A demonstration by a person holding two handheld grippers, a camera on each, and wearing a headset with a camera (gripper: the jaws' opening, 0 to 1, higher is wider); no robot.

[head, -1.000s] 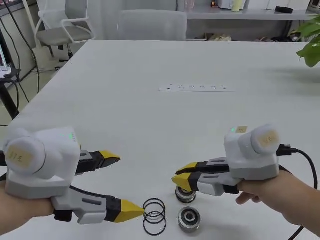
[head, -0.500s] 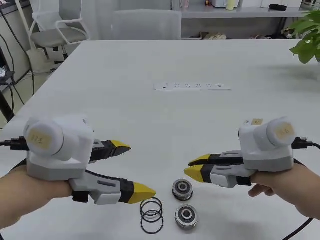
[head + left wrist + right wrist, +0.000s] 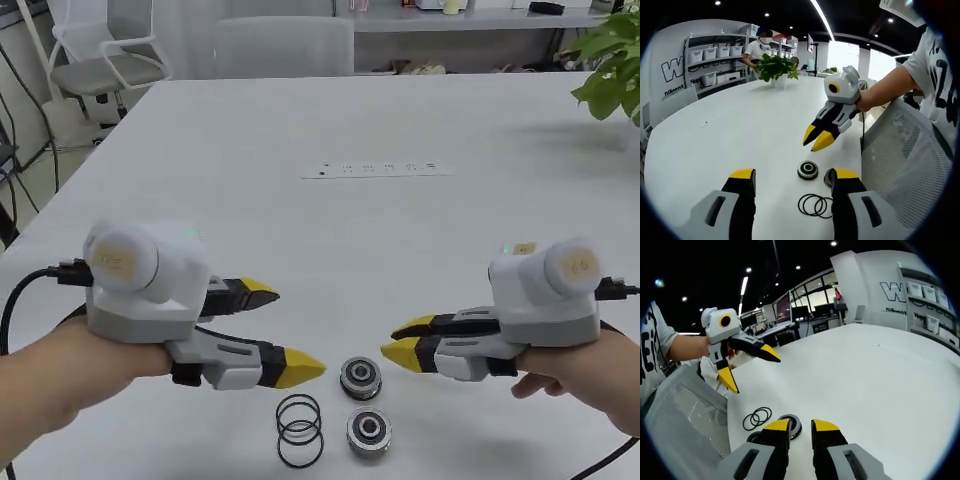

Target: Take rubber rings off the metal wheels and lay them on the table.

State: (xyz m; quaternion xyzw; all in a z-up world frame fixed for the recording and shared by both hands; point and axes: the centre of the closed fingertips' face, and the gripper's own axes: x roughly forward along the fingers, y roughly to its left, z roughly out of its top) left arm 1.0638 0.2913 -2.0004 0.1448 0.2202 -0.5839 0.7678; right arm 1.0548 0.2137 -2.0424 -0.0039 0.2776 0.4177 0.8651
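Two metal wheels (image 3: 360,376) (image 3: 368,431) lie flat near the table's front edge, with three thin black rubber rings (image 3: 300,430) overlapping on the table just to their left. My left gripper (image 3: 285,330) hovers open above and left of the rings, nothing between its fingers. My right gripper (image 3: 393,340) hangs just right of the farther wheel, its jaws a narrow gap apart and empty. The left gripper view has the rings (image 3: 815,205), one wheel (image 3: 807,169) and the right gripper (image 3: 815,141) beyond my jaws. The right gripper view has the rings (image 3: 757,418), a wheel (image 3: 790,424) and the left gripper (image 3: 756,374).
The white table (image 3: 330,240) stretches far ahead, with a flush socket strip (image 3: 375,169) at its middle. Chairs (image 3: 285,45) stand at the far end and a plant (image 3: 610,80) at the far right. A mesh chair (image 3: 905,160) is close behind the front edge.
My right gripper has drawn back to the right, off the farther wheel. My left gripper has moved right and forward, to above the rings. Wheels and rings lie as before.
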